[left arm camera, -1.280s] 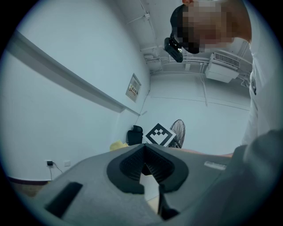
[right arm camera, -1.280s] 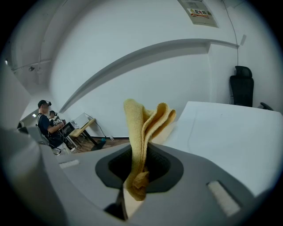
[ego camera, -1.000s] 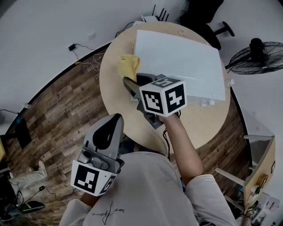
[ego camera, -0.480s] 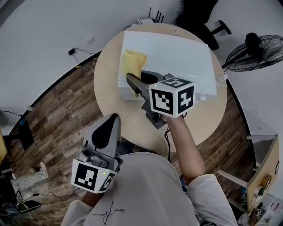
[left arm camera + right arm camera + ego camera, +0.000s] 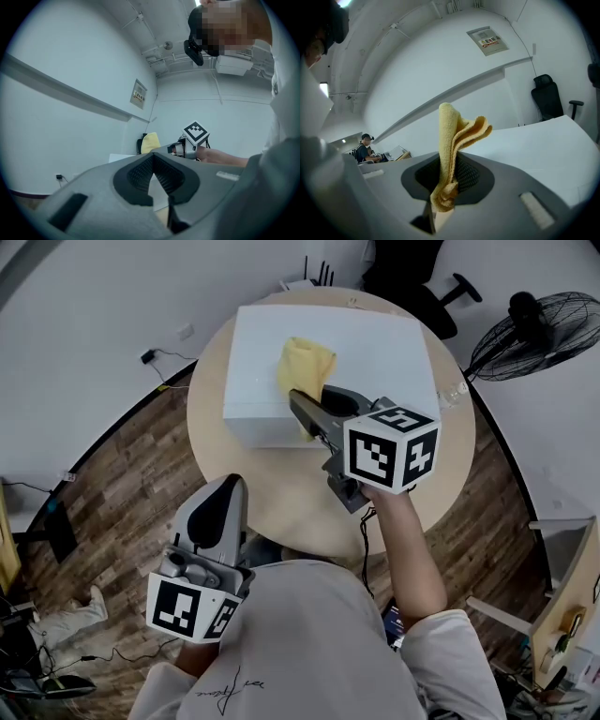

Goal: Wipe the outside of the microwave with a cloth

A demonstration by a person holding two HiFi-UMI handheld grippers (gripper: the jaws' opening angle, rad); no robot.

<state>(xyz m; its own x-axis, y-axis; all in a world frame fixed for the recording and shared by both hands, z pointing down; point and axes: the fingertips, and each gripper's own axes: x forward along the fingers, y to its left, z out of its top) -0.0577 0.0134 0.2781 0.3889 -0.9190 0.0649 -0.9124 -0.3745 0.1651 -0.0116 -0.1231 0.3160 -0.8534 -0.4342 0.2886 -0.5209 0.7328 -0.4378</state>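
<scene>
Wiping seems only begun: my right tool [image 5: 302, 407] grips the yellow cloth [image 5: 306, 364] atop the white microwave [image 5: 375, 348] on the counter [image 5: 281, 498]. I judge its sides remain. My left tool [image 5: 223, 495] hangs closed, empty.

Yellow cloth [image 5: 305, 367], white microwave [image 5: 375, 352], pale wooden table [image 5: 281, 493], brown plank floor [image 5: 122, 484].
</scene>
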